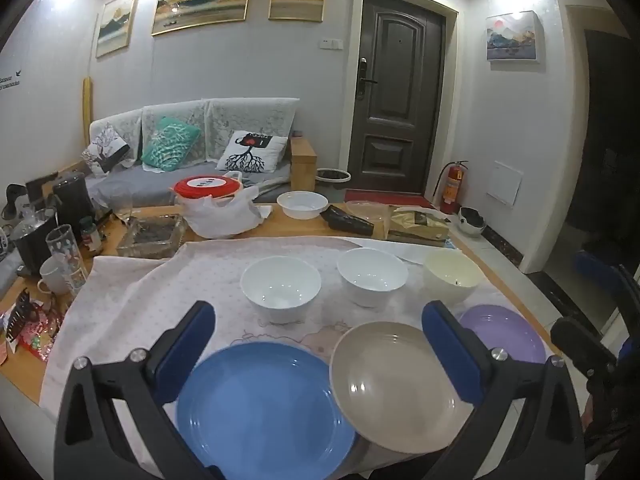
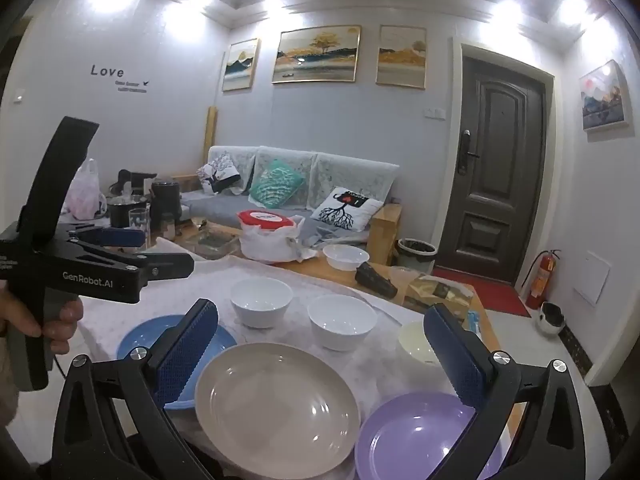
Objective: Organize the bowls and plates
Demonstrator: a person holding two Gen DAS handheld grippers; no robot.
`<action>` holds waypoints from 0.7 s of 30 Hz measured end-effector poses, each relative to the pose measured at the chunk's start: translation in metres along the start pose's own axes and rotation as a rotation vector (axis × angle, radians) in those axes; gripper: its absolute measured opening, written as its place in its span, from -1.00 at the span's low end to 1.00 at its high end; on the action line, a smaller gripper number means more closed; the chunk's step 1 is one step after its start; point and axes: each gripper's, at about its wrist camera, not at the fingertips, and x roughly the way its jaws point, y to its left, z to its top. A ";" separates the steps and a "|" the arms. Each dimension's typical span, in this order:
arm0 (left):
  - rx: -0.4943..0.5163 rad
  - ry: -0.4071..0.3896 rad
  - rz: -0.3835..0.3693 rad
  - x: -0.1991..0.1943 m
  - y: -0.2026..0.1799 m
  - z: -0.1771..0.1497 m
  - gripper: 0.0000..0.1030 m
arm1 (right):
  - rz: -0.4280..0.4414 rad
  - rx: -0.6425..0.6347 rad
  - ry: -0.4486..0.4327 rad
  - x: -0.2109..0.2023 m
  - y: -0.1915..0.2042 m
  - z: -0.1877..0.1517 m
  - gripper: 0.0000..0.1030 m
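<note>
Three plates lie in a row at the near edge of the cloth-covered table: a blue plate (image 1: 260, 408) (image 2: 160, 338), a beige plate (image 1: 396, 384) (image 2: 276, 404) and a purple plate (image 1: 508, 332) (image 2: 420, 436). Behind them stand two white bowls (image 1: 280, 284) (image 1: 372, 276) (image 2: 261, 300) (image 2: 342, 320) and a cream bowl (image 1: 452, 274) (image 2: 414, 342). My left gripper (image 1: 320, 320) is open and empty above the blue and beige plates; it also shows in the right wrist view (image 2: 160, 252). My right gripper (image 2: 322, 320) is open and empty above the beige and purple plates.
A pale dotted cloth (image 1: 160, 292) covers the wooden table. Behind it are a white plastic bowl (image 1: 302, 203), a red-lidded container in a bag (image 1: 208, 190), a glass ashtray (image 1: 152, 236), a dark pouch (image 1: 350, 220) and a box (image 1: 418, 226). Cups and kettles (image 1: 60, 220) crowd the left.
</note>
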 end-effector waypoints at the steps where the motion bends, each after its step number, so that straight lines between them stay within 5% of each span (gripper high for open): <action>1: 0.002 -0.001 0.001 -0.001 -0.002 0.000 0.99 | 0.002 0.009 0.008 0.000 -0.001 0.001 0.98; 21: -0.046 0.047 -0.069 0.007 0.000 0.000 0.99 | -0.019 0.020 0.029 0.000 -0.012 0.001 0.98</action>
